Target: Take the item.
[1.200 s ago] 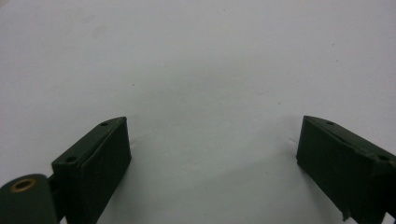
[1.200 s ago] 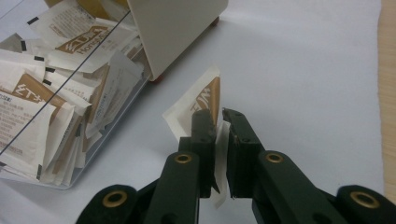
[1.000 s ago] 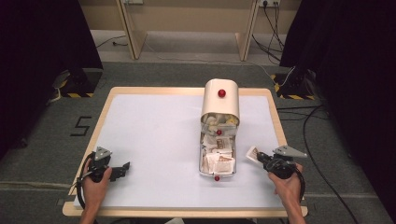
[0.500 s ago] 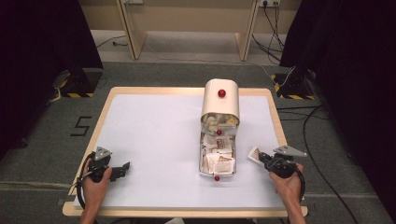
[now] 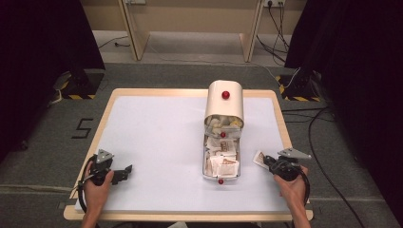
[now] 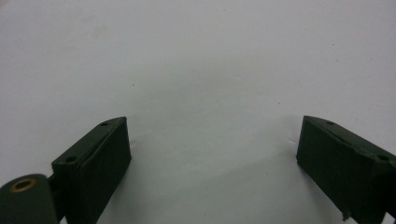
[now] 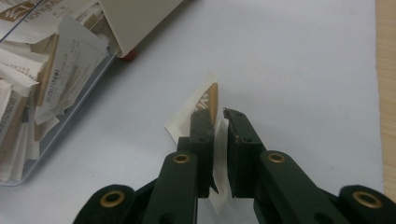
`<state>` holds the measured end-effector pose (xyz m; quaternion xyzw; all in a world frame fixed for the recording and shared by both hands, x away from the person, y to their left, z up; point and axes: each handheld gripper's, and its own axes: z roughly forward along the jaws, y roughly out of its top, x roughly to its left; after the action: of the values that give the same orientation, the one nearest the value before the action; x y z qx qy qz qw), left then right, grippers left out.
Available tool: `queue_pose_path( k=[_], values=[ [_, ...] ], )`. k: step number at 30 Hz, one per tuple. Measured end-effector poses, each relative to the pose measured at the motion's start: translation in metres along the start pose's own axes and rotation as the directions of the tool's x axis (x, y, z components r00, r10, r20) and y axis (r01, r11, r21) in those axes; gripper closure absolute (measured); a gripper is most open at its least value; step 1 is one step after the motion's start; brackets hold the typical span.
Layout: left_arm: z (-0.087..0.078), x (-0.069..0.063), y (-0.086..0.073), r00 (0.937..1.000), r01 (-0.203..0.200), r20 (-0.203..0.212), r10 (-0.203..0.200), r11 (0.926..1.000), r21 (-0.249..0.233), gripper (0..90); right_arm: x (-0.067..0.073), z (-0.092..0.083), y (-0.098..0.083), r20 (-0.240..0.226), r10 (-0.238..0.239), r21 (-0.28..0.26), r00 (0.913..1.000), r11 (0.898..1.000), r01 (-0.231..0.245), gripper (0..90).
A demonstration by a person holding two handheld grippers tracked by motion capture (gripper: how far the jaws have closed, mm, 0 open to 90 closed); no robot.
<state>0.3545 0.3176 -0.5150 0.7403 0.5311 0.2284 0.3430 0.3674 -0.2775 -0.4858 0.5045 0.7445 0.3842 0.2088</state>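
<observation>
Item: one paper sachet (image 7: 205, 105), pinched edge-on by my right gripper (image 7: 219, 122).

Location: in the high view the sachet (image 5: 260, 157) sits at lower right of the frame, just right of the open drawer (image 5: 221, 160) and just off the tip of the right gripper (image 5: 269, 161). Whether it hangs clear of the white table top (image 5: 157, 137) or brushes it I cannot tell.

Appearance: flat, white, with a brown printed corner and part of a pale logo. It stands thin-side toward the right gripper view's camera, a strip of it running down between the pads. It looks limp and light, so I judge it will bend easily.

Step in hand: I read this as carrying a single sachet between the drawer and the table. The drawer is a clear-walled tray crammed with like sachets (image 7: 42, 79), pulled out from a cream tabletop dispenser (image 5: 224, 102) with a red knob (image 5: 225, 95). I cannot tell which way the sachet is bound.

Next move calls for: keeping the pinch firm on so thin a thing. If it goes into the drawer, it must come in over the clear wall without snagging the packed sachets; if it goes onto the table, a low, gentle release.

Grippers: right jaws pressed nearly together on the sachet. My left gripper (image 5: 124, 171) lies at lower left of the high view, jaws spread wide over bare table (image 6: 201, 70), nothing between them.
</observation>
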Motion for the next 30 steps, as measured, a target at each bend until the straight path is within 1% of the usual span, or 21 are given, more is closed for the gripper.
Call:
queue_pose_path(
  k=[4,7,9,10,12,13,15,16,17,20,25,30],
  values=[
    [0.000,0.000,0.000,1.0000,-0.001,0.000,0.001,1.0000,0.000,9.0,-0.002,0.000,0.000,0.008,0.004,-0.001,1.0000,1.000,-0.004,79.1],
    [0.000,0.000,0.000,1.0000,0.000,0.000,0.000,1.0000,0.000,9.0,-0.003,0.000,0.000,0.018,0.008,-0.003,0.9998,1.000,-0.008,75.0],
    [0.000,0.000,0.000,1.0000,0.000,0.000,0.000,1.0000,0.000,9.0,-0.003,-0.001,0.000,0.023,0.022,0.000,0.9995,1.000,-0.022,73.0],
    [0.000,0.000,0.000,1.0000,0.000,0.000,0.000,1.0000,0.000,9.0,-0.004,-0.001,0.000,0.026,0.019,-0.004,0.9995,1.000,-0.019,71.5],
    [0.000,0.000,0.000,1.0000,0.000,0.000,0.000,1.0000,0.000,9.0,-0.004,-0.002,0.001,0.031,0.032,-0.012,0.9990,0.999,-0.031,68.7],
    [0.000,0.000,0.000,1.0000,-0.001,0.000,0.001,1.0000,0.001,9.0,-0.005,-0.003,0.001,0.033,0.031,-0.020,0.9990,0.999,-0.030,66.7],
    [0.000,0.000,0.000,1.0000,0.000,0.000,0.000,1.0000,0.000,9.0,-0.005,-0.006,0.002,0.038,0.051,-0.033,0.9980,0.998,-0.050,62.0],
    [0.000,0.000,0.000,1.0000,-0.001,0.000,0.001,1.0000,0.000,9.0,-0.004,-0.007,0.003,0.039,0.055,-0.035,0.9977,0.998,-0.054,60.2],
    [0.000,0.000,0.000,1.0000,-0.001,0.000,0.001,1.0000,0.000,9.0,-0.005,-0.008,0.003,0.042,0.048,-0.041,0.9980,0.998,-0.046,58.1],
    [0.000,0.000,0.000,1.0000,-0.001,0.000,0.001,1.0000,0.000,9.0,-0.005,-0.011,0.004,0.045,0.064,-0.054,0.9969,0.997,-0.062,52.0],
    [0.000,0.000,0.000,1.0000,0.000,0.000,0.000,1.0000,0.000,9.0,-0.006,-0.013,0.003,0.053,0.099,-0.056,0.9937,0.994,-0.096,43.9],
    [0.000,0.000,0.000,1.0000,0.000,0.000,0.000,1.0000,0.000,9.0,-0.006,-0.014,0.004,0.057,0.108,-0.051,0.9925,0.993,-0.105,36.6]
  ],
)
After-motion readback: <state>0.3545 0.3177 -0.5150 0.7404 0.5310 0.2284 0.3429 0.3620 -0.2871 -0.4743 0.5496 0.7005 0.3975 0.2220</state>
